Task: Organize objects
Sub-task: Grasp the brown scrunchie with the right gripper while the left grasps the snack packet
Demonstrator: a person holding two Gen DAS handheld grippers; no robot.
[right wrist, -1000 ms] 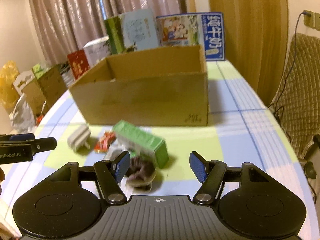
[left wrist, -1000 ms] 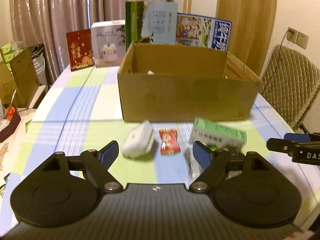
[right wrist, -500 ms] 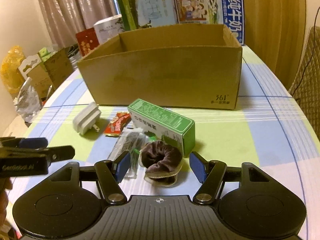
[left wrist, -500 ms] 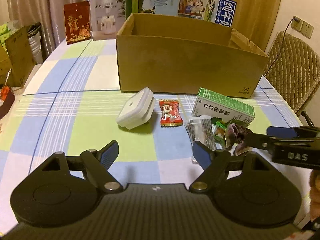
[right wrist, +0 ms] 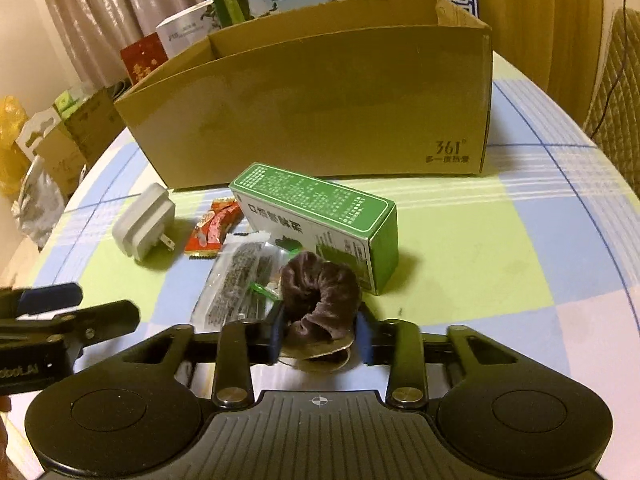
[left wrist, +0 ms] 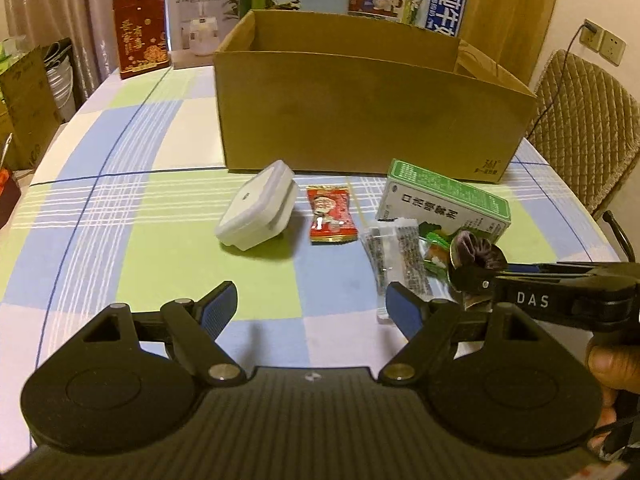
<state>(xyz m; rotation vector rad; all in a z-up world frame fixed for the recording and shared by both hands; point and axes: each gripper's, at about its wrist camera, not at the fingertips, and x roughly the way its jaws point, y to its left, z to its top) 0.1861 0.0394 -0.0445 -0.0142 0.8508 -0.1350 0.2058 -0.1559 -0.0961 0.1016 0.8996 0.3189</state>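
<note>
The right tongs [right wrist: 320,338] are narrowed around a brown velvet scrunchie [right wrist: 320,296], their blue pads [right wrist: 276,336] pressing it from both sides. The scrunchie sits on a round card at the near edge of the clutter, on the checked cloth of the table [right wrist: 500,248]. It touches the near end of a green box [right wrist: 320,216] that lies flat behind it. Just left of the scrunchie lies a clear packet [right wrist: 240,280] with dark contents, and a small green sweet [right wrist: 260,290] shows between the two.

Farther left lie a red sweet wrapper [right wrist: 214,228] and a white plug [right wrist: 144,226] with its prongs pointing right. Behind all of these stands an open carton [right wrist: 312,108], its near wall just beyond the green box. What is inside the carton cannot be seen.

The left tongs [left wrist: 312,308] hover wide apart above bare cloth, with nothing between the fingers [left wrist: 218,306]. They are in front of the plug [left wrist: 258,208] and the wrapper [left wrist: 332,216]. In the left view the right tongs [left wrist: 480,276] reach in from the right side, and the scrunchie [left wrist: 476,250] shows at their tip. A hand [left wrist: 612,364] grips the handle at the right edge.

Printed boxes [left wrist: 196,20] stand behind the carton, against a curtain. A quilted chair [left wrist: 584,112] stands at the right of the table.
</note>
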